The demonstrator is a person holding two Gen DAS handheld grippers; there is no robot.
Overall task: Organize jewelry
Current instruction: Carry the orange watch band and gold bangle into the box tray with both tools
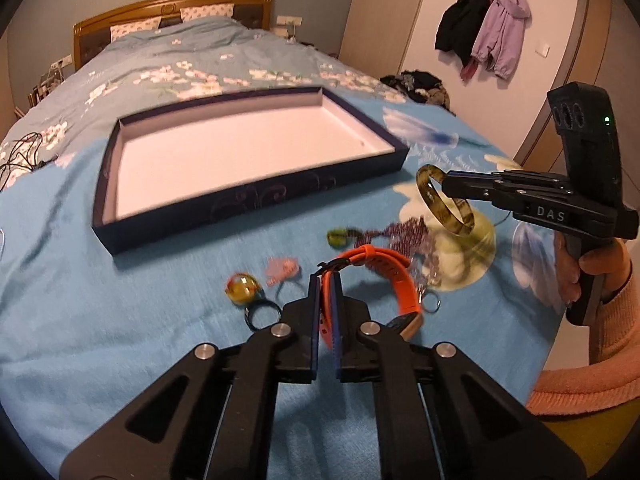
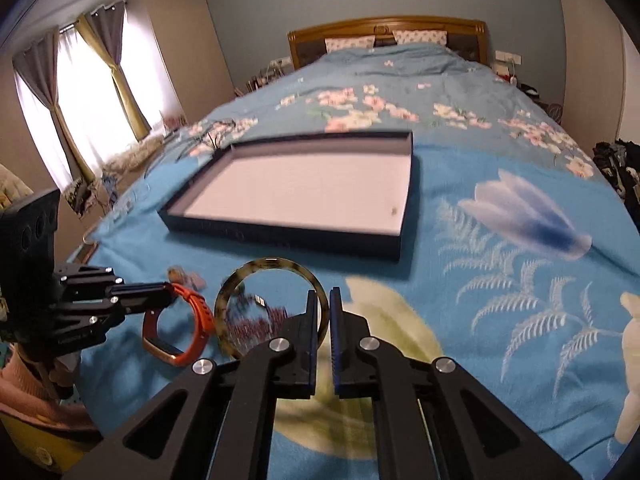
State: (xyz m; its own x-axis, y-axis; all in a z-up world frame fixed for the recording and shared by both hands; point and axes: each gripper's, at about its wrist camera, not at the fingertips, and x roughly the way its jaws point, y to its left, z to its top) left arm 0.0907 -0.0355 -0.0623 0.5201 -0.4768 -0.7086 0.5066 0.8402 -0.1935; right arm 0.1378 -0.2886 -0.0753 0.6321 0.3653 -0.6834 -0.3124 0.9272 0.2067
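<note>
Nearest in the left wrist view, the left hand-held gripper (image 1: 325,280) is clamped on the orange watch (image 1: 384,276), whose strap passes between the closed pads while the loop and case hang to the right of them. In the right wrist view, the right hand-held gripper (image 2: 323,300) is clamped on the rim of the mottled bangle (image 2: 224,292), which is held upright with its open ring facing the camera.

Just beyond the left hand-held gripper, loose pieces lie on the bed (image 1: 120,320): a yellow-stoned ring (image 1: 242,289), a pink piece (image 1: 282,269), a green bead (image 1: 337,237) and a purple chain (image 1: 404,232), all blurred.

Farther off, the open tray (image 1: 256,204) rests on the bed, its white floor bare. It lies ahead of both hand-held grippers, its long axis running left to right across the views. It is judged that the tray is straight ahead of the left hand and ahead and to the left of the right hand, so the watch has the shorter path; both pieces must be carried forward over the near wall.
</note>
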